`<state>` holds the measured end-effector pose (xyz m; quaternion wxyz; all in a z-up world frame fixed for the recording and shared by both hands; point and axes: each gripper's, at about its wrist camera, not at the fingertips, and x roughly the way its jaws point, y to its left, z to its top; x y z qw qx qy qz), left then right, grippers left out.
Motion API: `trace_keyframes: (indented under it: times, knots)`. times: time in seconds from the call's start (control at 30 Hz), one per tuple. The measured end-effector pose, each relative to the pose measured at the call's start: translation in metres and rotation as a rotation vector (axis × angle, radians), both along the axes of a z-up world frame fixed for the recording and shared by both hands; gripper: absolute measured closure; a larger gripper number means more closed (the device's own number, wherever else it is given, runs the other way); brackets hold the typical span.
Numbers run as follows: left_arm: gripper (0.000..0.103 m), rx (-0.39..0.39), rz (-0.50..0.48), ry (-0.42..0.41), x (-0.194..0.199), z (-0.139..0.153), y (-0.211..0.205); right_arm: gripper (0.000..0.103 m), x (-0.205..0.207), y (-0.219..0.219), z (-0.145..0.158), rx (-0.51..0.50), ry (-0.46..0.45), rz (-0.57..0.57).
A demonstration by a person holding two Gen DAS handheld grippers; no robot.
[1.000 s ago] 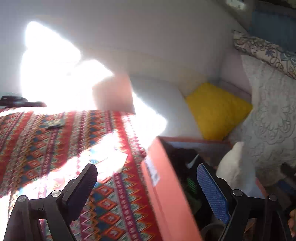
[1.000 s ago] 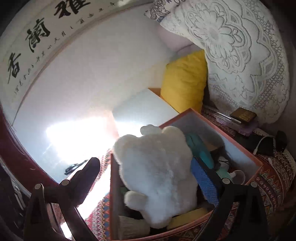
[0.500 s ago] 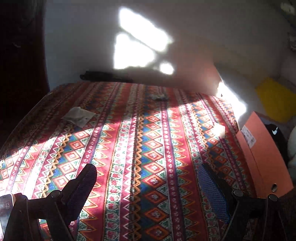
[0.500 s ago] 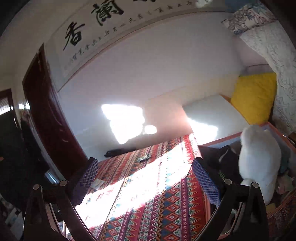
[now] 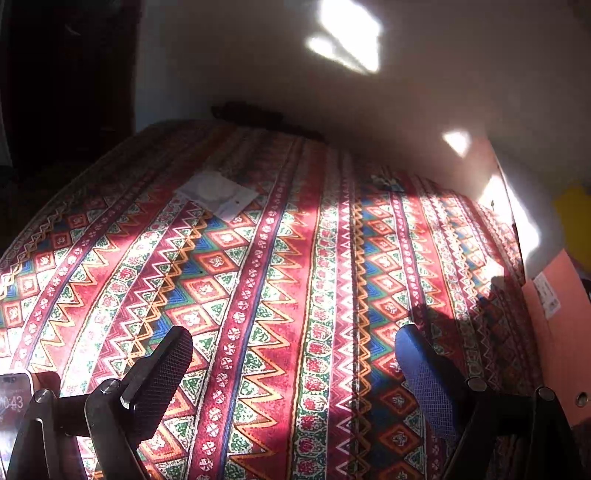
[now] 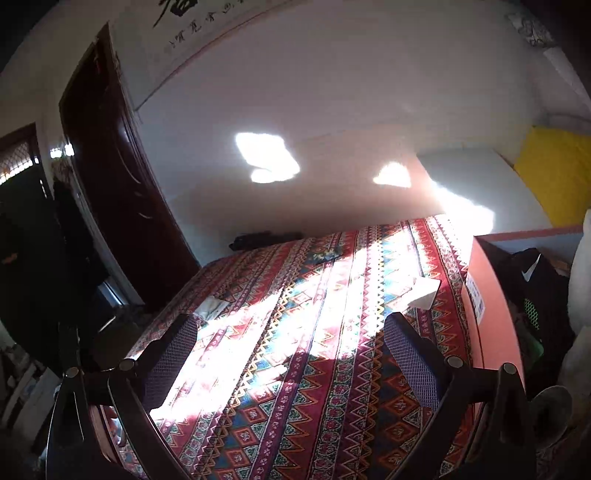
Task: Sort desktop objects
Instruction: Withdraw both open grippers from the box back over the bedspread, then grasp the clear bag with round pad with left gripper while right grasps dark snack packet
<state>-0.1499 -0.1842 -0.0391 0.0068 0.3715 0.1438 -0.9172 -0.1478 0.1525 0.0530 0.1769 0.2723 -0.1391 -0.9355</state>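
Desktop objects on the counter (image 5: 295, 280): a flat white packet (image 5: 218, 194) lies toward the far left part of the patterned cloth; a small dark item (image 5: 388, 182) sits near the far edge, too blurred to identify. In the right wrist view a folded white paper (image 6: 423, 293) lies just beside the orange box (image 6: 491, 325) at the counter's right edge. Box contents: a black item with a white mark (image 6: 532, 273), something green below it, and part of a white plush toy (image 6: 581, 288) at the frame's right border.

Counter is covered by a striped cloth in red, white, blue and green with zigzag and diamond bands. Strong sunlight falls across its middle and right; near left is shaded.

Left gripper (image 5: 293, 369): fingers spread wide, nothing between them, above the cloth's near part. A phone screen (image 5: 13, 402) shows at the lower left corner, beside this gripper.
Right gripper (image 6: 290, 358): fingers likewise apart and empty, over the near cloth, left of the box.

Room: pale wall behind with bright sun patches; a long dark object (image 6: 264, 238) lies against the wall at the counter's far edge. Dark wooden door (image 6: 122, 206) to the left. Calligraphy scroll (image 6: 192, 26) high on the wall. Yellow cushion (image 6: 557, 170) at far right, next to a white slab.
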Motion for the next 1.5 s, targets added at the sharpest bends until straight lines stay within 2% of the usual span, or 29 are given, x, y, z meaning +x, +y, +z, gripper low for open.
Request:
trace_keyframes:
  times: [0.13,0.23,0.37,0.47,0.53,0.67,0.7,0.77,0.8,0.9,0.97,1.0,1.03,1.07,1.1,1.13,1.17,1.23,1.27,1.3,1.37,1.4,1.47,1.5]
  knots:
    - [0.011,0.034,0.038,-0.041,-0.029,-0.024,-0.020,0.001,-0.021,0.004,-0.024,-0.038,-0.085,-0.008]
    - [0.011,0.074,0.065,-0.086,-0.056,-0.038,-0.035,0.001,-0.030,0.004,-0.036,-0.028,-0.112,-0.008]
    - [0.011,0.132,0.103,-0.091,-0.100,-0.049,-0.056,0.001,-0.042,0.001,-0.048,-0.008,-0.135,0.000]
    - [0.011,0.168,0.141,-0.099,-0.140,-0.057,-0.075,0.001,-0.051,-0.003,-0.057,0.029,-0.145,0.000]
    - [0.011,0.160,0.171,-0.114,-0.167,-0.064,-0.086,0.001,-0.057,-0.006,-0.065,0.068,-0.147,0.001]
    - [0.011,0.187,0.233,-0.160,-0.216,-0.090,-0.104,0.001,-0.080,-0.020,-0.082,0.154,-0.144,0.003]
    - [0.010,0.201,0.241,-0.169,-0.227,-0.098,-0.106,0.001,-0.094,-0.026,-0.088,0.178,-0.150,0.005]
    - [0.000,0.189,0.255,-0.152,-0.245,-0.109,-0.104,0.001,-0.128,-0.038,-0.099,0.217,-0.160,0.008]
    - [0.001,0.132,0.266,-0.123,-0.252,-0.109,-0.098,0.001,-0.151,-0.043,-0.103,0.220,-0.156,0.003]
    - [0.003,-0.037,0.267,-0.115,-0.273,-0.117,-0.079,0.001,-0.237,-0.059,-0.114,0.173,-0.149,-0.006]
    - [0.003,0.011,0.243,-0.071,-0.275,-0.114,-0.081,0.001,-0.304,-0.068,-0.125,0.128,-0.184,-0.022]
    - [0.006,0.059,0.238,-0.043,-0.275,-0.113,-0.088,0.001,-0.338,-0.069,-0.134,0.087,-0.227,-0.031]
    - [0.024,0.107,0.232,-0.014,-0.273,-0.112,-0.094,0.001,-0.371,-0.068,-0.143,0.037,-0.281,-0.040]
    - [0.036,0.157,0.217,0.014,-0.271,-0.112,-0.100,0.001,-0.401,-0.065,-0.155,-0.041,-0.338,-0.043]
    - [0.061,0.215,0.198,0.039,-0.269,-0.113,-0.107,0.001,-0.426,-0.059,-0.167,-0.137,-0.397,-0.046]
    - [0.095,0.292,0.169,0.046,-0.269,-0.116,-0.114,0.001,-0.445,-0.056,-0.178,-0.205,-0.451,-0.067]
    - [0.095,0.339,0.153,0.037,-0.269,-0.119,-0.118,0.000,-0.461,-0.053,-0.189,-0.260,-0.503,-0.095]
    - [0.095,0.356,0.129,0.036,-0.270,-0.118,-0.114,0.000,-0.478,-0.062,-0.188,-0.218,-0.457,-0.120]
    - [0.095,0.351,0.094,0.034,-0.272,-0.115,-0.109,0.000,-0.484,-0.075,-0.187,-0.132,-0.441,-0.118]
    - [0.095,0.344,0.034,0.021,-0.276,-0.114,-0.100,0.000,-0.490,-0.091,-0.187,-0.023,-0.433,-0.110]
    - [0.082,0.304,-0.046,-0.007,-0.286,-0.111,-0.081,0.000,-0.487,-0.134,-0.190,0.300,-0.402,-0.097]
    - [0.071,0.267,-0.065,-0.010,-0.288,-0.109,-0.074,0.002,-0.481,-0.151,-0.193,0.416,-0.359,-0.102]
    - [0.044,0.239,-0.110,0.006,-0.287,-0.103,-0.062,0.027,-0.468,-0.157,-0.188,0.381,-0.305,-0.069]
    - [0.024,0.243,-0.136,0.016,-0.287,-0.101,-0.058,0.051,-0.461,-0.153,-0.187,0.326,-0.291,-0.051]
